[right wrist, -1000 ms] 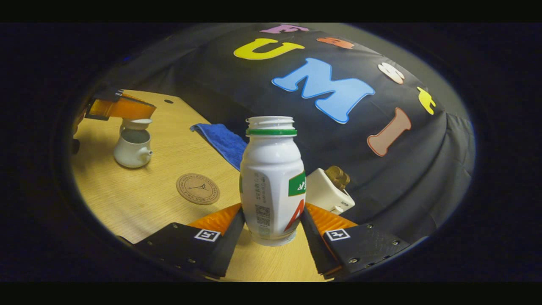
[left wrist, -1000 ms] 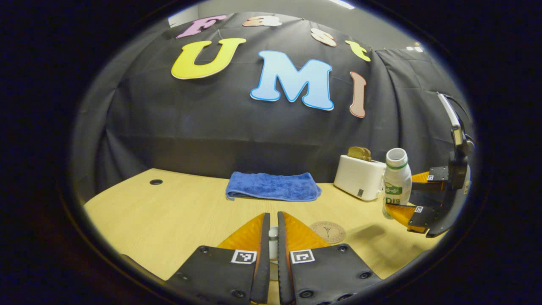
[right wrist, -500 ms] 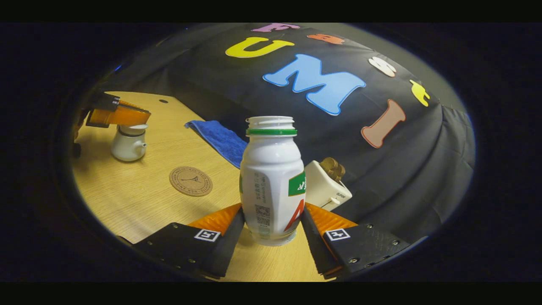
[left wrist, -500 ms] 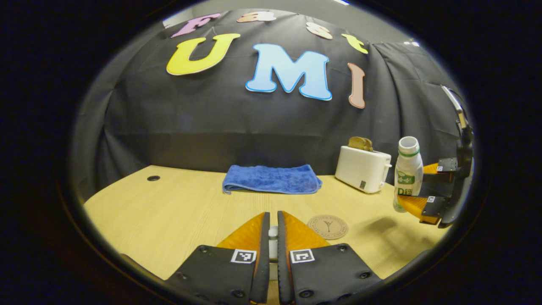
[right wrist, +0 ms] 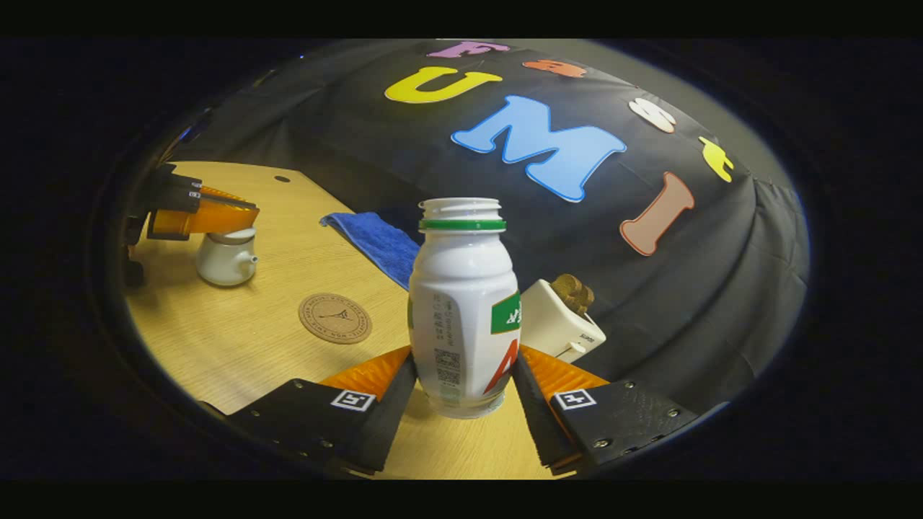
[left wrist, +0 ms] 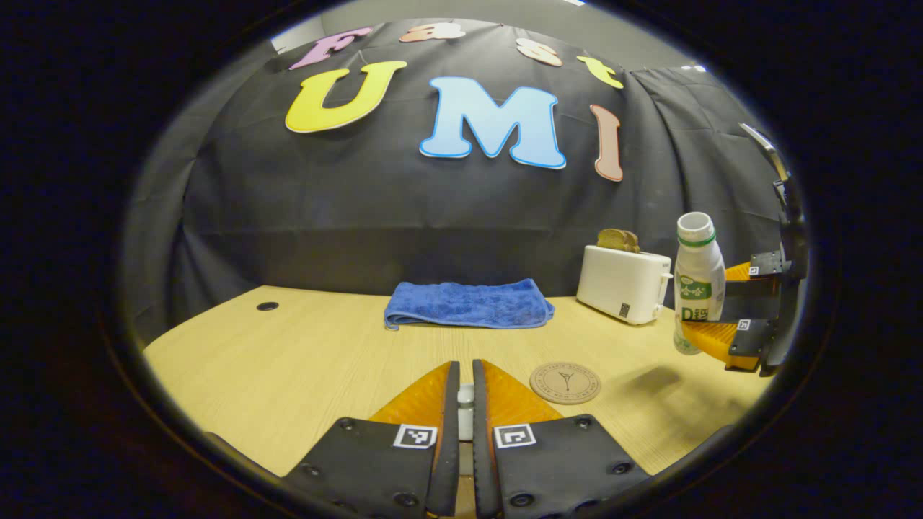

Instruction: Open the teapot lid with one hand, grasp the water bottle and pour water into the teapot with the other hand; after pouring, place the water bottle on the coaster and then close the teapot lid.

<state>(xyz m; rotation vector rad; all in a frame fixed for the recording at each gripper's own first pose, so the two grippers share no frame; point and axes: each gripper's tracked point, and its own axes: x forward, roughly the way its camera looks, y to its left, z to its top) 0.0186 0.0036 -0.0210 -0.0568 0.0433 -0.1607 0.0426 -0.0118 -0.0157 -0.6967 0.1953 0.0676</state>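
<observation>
A white uncapped water bottle with a green neck ring stands upright between the fingers of my right gripper, which is shut on it. In the left gripper view the bottle hangs a little above the table at the far right, right of the round cork coaster. My left gripper is shut on the small white lid knob. In the right gripper view the lid rests on the white teapot under the left gripper. The coaster lies bare between teapot and bottle.
A folded blue towel lies at the back of the wooden table by the cloth wall. A white toaster with bread in it stands behind the coaster, close to the bottle. A small round hole marks the table's far left.
The left gripper has lowered the lid from above the uncovered teapot down onto it. The right gripper has carried the bottle a little away and steadied it upright.
</observation>
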